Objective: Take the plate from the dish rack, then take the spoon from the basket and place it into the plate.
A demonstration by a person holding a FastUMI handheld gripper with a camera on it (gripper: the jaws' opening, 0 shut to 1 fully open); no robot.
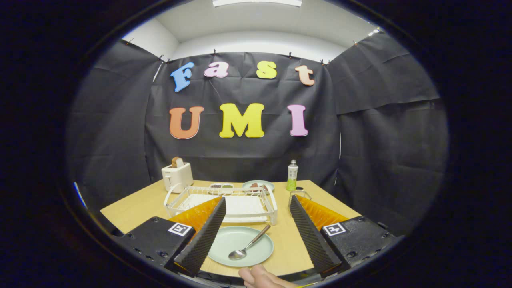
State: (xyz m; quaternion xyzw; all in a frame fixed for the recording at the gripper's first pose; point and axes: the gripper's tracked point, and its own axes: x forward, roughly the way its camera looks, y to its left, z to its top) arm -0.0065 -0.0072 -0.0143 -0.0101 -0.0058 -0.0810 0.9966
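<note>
A pale green plate (228, 244) lies flat on the wooden table (132, 210), between my two fingers. A metal spoon (249, 244) rests in it, bowl toward me and handle slanting up over the far rim. My gripper (258, 206) is open and holds nothing; its fingertips (221, 204) reach up to the front of the white wire dish rack (224, 204), which stands just beyond the plate. A small wire basket (299, 195) stands to the right of the rack, past the right finger.
A white toaster (177, 176) with bread in it stands at the back left. Behind the rack are a small tray (221, 186) and another plate with food (258, 185). A green bottle (292, 176) stands at the back right. A person's fingers (262, 278) show at the near table edge.
</note>
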